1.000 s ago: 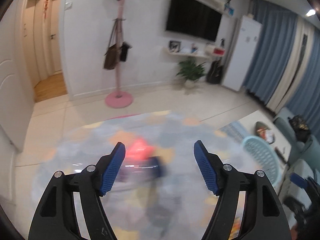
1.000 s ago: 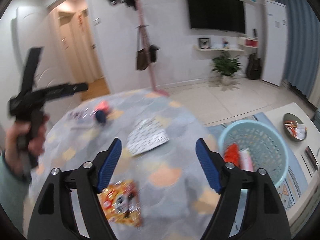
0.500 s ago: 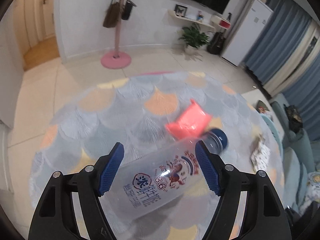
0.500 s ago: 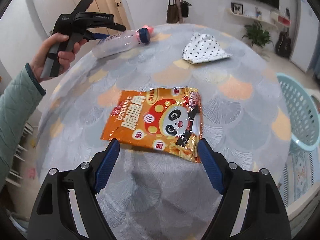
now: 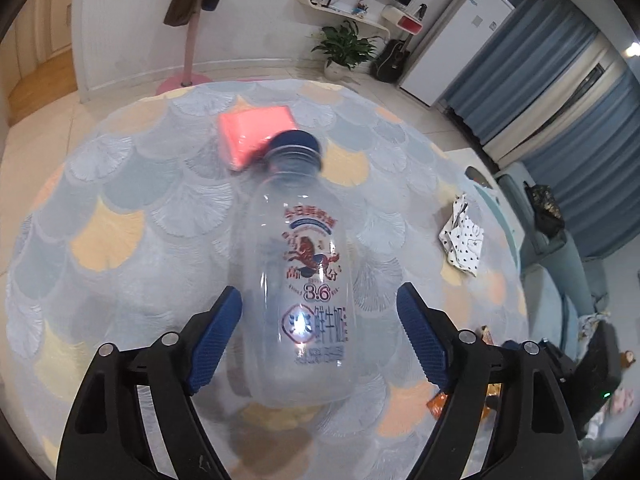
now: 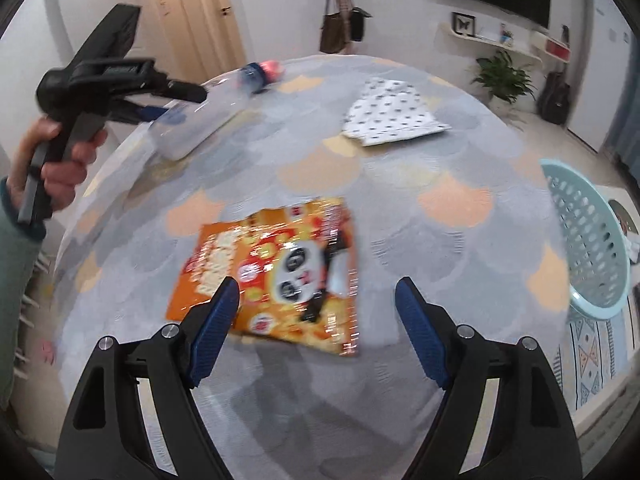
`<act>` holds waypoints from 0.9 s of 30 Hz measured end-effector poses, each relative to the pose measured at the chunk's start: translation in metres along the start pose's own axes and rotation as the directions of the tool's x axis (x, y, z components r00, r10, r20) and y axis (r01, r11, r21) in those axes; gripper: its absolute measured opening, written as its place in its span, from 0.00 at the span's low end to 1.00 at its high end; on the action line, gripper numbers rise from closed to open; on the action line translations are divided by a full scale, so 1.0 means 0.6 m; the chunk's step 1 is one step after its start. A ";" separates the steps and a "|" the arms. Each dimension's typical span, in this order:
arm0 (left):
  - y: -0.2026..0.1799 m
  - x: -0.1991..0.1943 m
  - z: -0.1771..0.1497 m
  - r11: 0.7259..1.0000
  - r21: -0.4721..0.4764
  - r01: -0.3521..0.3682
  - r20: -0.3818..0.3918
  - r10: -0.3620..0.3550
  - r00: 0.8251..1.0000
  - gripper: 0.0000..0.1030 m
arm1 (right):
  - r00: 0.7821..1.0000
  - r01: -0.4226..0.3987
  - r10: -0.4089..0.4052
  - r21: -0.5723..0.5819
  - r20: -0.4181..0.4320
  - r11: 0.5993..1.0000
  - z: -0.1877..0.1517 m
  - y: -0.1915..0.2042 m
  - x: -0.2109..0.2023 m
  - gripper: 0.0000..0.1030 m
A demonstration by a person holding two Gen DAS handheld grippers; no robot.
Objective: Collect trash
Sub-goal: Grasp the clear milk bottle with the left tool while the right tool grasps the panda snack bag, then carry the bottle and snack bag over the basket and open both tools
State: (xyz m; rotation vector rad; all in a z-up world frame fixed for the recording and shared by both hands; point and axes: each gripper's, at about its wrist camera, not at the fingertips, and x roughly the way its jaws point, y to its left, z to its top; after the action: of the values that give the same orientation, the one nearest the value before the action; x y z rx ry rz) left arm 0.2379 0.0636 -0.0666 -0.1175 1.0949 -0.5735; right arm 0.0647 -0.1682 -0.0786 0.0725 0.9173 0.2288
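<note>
On the round table [image 6: 420, 168], covered by a cloth of grey, pale blue and peach scallop shapes, a clear plastic bottle [image 5: 296, 280] lies on its side, its blue cap [image 5: 295, 142] pointing away from the left gripper [image 5: 318, 328]. That gripper's blue-padded jaws are spread wide, one on each side of the bottle's lower body; the left pad looks just beside the wall, the right one stands apart, and neither is pressing in. A pink packet [image 5: 256, 134] lies just beyond the cap, touching or nearly touching it. To the right of the bottle, near the table's edge, rests a crumpled white paper with black dots [image 5: 464, 240].

In the right wrist view the bottle [image 6: 200, 120] sits at the far left of the table, with a hand [image 6: 60, 168] holding the left gripper's handle. Nearer than the bottle, an orange snack bag [image 6: 276, 272] with a panda face lies flat and blurred, right in front of the right gripper [image 6: 318, 320], whose jaws are also wide apart and hold nothing. A pale blue perforated basket [image 6: 588, 236] stands off the table's right edge.

Beyond the bottle, the room shows cream floor tiles, a pink coat stand [image 5: 192, 28] with hanging bags, a potted plant [image 5: 344, 48], a wall shelf, a white fridge [image 5: 456, 40] and blue curtains [image 5: 580, 92].
</note>
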 end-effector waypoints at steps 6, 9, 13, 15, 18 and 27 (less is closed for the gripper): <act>-0.029 0.028 0.001 0.983 0.010 -0.186 0.025 0.185 0.982 0.63 | 0.995 -0.088 0.090 -0.053 0.047 0.995 -0.012 0.007 -0.046 0.74; -0.039 0.024 -0.007 0.977 0.001 -0.213 0.055 0.212 0.976 0.55 | 0.994 -0.097 0.102 -0.105 0.046 0.990 -0.023 0.029 -0.051 0.75; -0.045 -0.011 -0.038 0.985 -0.034 -0.172 0.124 0.175 0.977 0.55 | 0.997 -0.079 0.081 -0.127 0.009 0.989 -0.028 0.056 -0.027 0.75; -0.048 -0.033 -0.059 0.989 -0.050 -0.142 0.157 0.148 0.976 0.54 | 0.997 -0.080 0.079 -0.113 -0.012 0.990 -0.027 0.068 -0.008 0.76; -0.062 -0.053 -0.089 0.989 -0.084 -0.123 0.187 0.137 0.973 0.54 | 0.997 -0.081 0.080 -0.124 -0.019 0.989 -0.024 0.084 0.007 0.76; -0.052 -0.079 -0.151 0.987 -0.158 -0.045 0.224 0.080 0.971 0.54 | 0.998 0.054 -0.059 -0.194 -0.021 0.980 -0.021 0.122 0.034 0.79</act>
State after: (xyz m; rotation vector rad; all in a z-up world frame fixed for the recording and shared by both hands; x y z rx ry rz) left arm 0.1324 0.0772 -0.0596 -0.2744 0.9121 -0.4082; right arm 0.0545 -0.0929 -0.0904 -0.1365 0.9182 0.2655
